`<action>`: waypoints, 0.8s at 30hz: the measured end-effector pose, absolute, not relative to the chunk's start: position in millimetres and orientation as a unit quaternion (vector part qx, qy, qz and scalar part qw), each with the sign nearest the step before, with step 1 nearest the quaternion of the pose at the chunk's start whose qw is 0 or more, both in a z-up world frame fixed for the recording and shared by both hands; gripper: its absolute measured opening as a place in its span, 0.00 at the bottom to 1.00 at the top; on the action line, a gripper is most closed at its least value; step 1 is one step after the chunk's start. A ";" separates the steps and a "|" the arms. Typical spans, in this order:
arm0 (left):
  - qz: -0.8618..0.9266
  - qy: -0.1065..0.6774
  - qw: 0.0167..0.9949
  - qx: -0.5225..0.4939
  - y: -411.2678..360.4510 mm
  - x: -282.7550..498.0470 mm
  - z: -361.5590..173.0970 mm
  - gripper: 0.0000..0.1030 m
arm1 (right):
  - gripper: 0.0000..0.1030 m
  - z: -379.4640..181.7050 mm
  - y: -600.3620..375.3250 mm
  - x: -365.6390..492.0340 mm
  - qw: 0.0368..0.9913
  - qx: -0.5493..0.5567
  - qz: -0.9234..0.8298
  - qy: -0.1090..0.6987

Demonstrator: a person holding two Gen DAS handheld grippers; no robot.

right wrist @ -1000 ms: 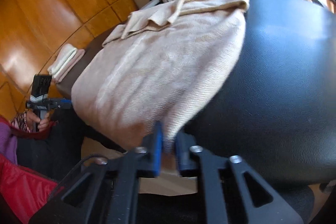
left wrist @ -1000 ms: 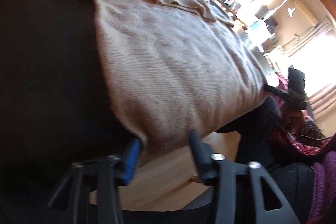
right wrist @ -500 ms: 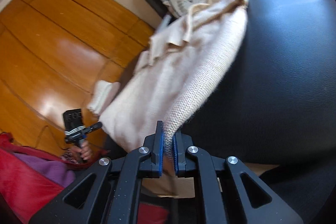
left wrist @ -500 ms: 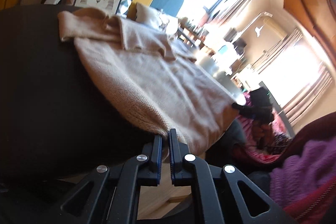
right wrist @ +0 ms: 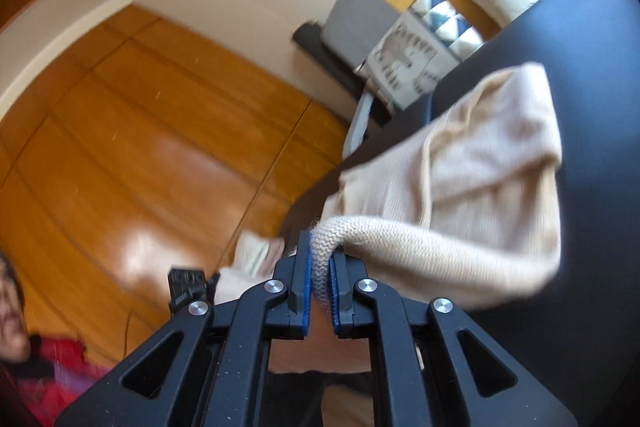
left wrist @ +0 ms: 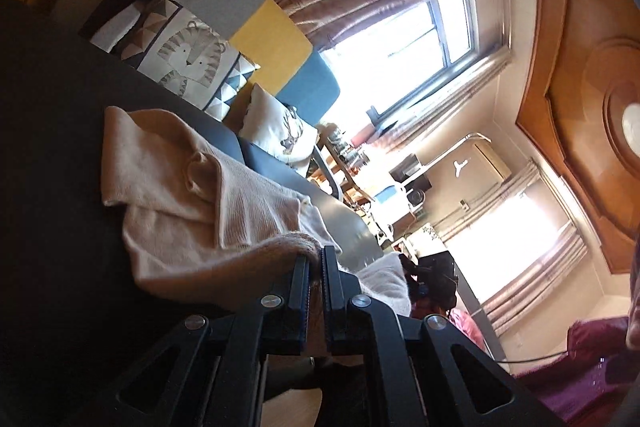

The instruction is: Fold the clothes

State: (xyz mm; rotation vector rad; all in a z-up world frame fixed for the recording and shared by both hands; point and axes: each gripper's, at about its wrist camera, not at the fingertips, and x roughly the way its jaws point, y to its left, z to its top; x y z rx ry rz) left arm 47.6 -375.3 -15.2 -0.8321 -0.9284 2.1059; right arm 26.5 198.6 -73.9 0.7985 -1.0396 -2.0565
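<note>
A beige knit sweater [left wrist: 192, 187] lies on a black table [left wrist: 52, 155], its far part folded with the sleeves tucked over. My left gripper [left wrist: 315, 259] is shut on one corner of the sweater's hem, which is lifted off the table. In the right wrist view the same sweater [right wrist: 480, 163] curls up from the black table [right wrist: 600, 75], and my right gripper [right wrist: 320, 259] is shut on the other hem corner, the knit edge pinched between its blue pads. The lifted hem hangs between the two grippers above the rest of the sweater.
Patterned cushions [left wrist: 184, 59] and a grey, yellow and blue sofa back [left wrist: 272, 39] stand beyond the table. A small folded pale cloth [right wrist: 256, 251] lies at the table's far left end. A person in red [right wrist: 36, 359] holds the other gripper; wooden wall panels [right wrist: 140, 147] are behind.
The left gripper closed on the hem corner it straddled a second ago. Both grippers rose and tilted up, lifting the near hem off the table edge and carrying it over the sweater's body.
</note>
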 end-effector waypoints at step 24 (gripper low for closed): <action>0.677 -0.485 0.240 -0.499 -378.0 -105.5 -145.5 0.22 | 0.59 -160.3 203.5 -133.4 0.207 0.455 -0.736 -0.457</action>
